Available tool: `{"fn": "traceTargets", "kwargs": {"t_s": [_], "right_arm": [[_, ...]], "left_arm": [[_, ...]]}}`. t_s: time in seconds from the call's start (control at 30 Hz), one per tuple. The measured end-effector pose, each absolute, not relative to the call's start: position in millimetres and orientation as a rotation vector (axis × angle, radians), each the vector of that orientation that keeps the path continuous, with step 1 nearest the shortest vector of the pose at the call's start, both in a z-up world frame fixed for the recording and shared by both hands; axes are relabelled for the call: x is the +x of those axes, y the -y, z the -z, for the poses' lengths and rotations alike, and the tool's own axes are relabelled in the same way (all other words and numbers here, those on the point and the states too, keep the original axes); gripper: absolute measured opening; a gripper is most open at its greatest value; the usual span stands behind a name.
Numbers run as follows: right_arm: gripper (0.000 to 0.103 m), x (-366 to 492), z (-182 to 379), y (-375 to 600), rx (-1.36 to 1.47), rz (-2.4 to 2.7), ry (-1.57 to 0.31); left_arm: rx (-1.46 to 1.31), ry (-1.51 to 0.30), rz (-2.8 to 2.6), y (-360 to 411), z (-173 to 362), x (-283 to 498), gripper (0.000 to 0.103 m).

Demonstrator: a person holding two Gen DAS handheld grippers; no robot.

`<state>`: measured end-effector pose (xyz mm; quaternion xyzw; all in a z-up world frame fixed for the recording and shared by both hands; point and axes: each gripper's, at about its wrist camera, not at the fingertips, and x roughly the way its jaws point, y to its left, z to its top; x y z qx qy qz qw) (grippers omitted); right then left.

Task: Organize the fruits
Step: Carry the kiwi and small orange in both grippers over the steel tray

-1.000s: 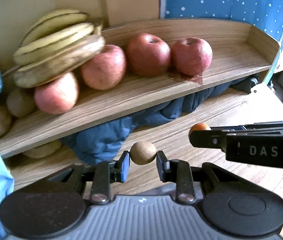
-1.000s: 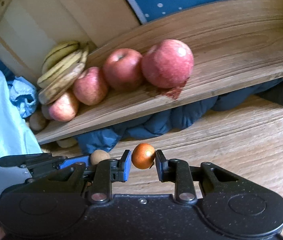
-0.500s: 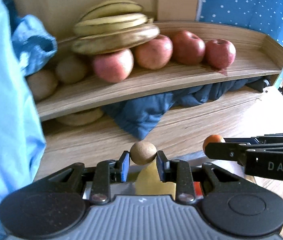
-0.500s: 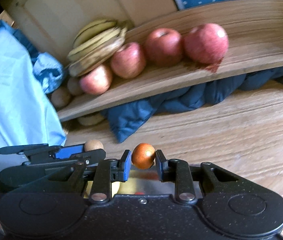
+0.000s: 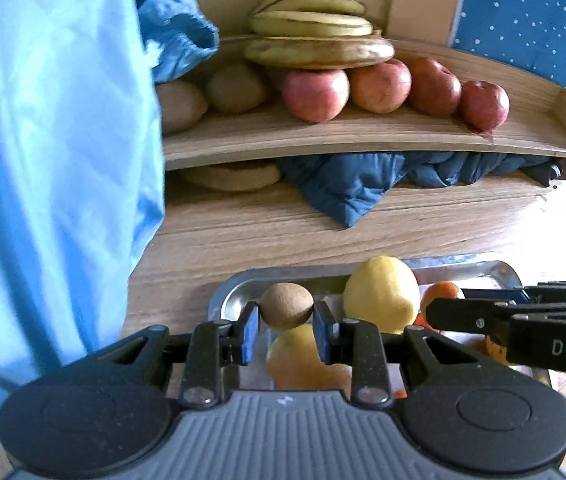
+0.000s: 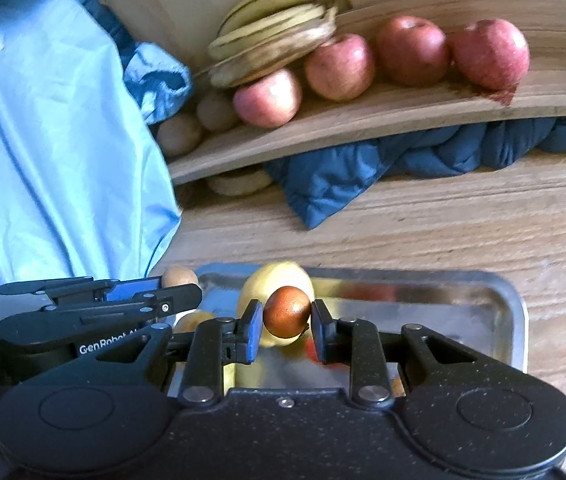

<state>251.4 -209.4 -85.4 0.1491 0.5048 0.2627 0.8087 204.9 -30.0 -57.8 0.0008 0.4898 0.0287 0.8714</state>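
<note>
Both grippers loaded, both above the near end of the metal tray (image 6: pixel 517 320).

Left gripper (image 5: pixel 286 330): jaws nearly together, clamped on a small brown round fruit (image 5: pixel 287 306), possibly a longan, can't confirm. Pads touch it at 3 and 9 o'clock; the fruit pokes up past the fingertips. No long axis to speak of, so roll shouldn't matter on release.

Right gripper (image 6: pixel 286 332): same narrow gap, clamped on a small reddish-brown round fruit (image 6: pixel 287 311), type unclear. Also gripped across its middle.

Key relation: the wooden shelf (image 5: pixel 363 136) lies at 12 o'clock from both grippers, well apart, across bare tabletop. It holds a row of apples (image 5: pixel 379 80), bananas (image 5: pixel 315 36) stacked on top, and brown kiwi-like fruit (image 5: pixel 235 86) at the 10 o'clock end. Free shelf space is at 1–2 o'clock, past the last apple. The right gripper looks nearer that end, the left nearer the kiwi end.

In the tray, directly under the held fruits: a yellow lemon-like fruit (image 5: pixel 381 294), with orange fruit (image 5: pixel 441 294) just beside it at 3 o'clock.

Judgement: mid-carry. Can't tell if the fruits are headed for the tray or the shelf.
</note>
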Motion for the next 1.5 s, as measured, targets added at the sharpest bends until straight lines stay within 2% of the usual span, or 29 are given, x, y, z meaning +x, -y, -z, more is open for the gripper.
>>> {"fn": "traceTargets", "kwargs": {"t_s": [0.73,1.5], "right_arm": [[0.028,190.5,80.3,167.3,0.271,-0.583,-1.115],[0.028,150.0,85.8,149.8,0.298,-0.467,-1.137]], "left_arm": [[-0.025,-1.090,-0.002,-5.0,62.4,149.2,0.032],[0.029,-1.159,0.118,-6.0,76.9,137.7,0.032]]}}
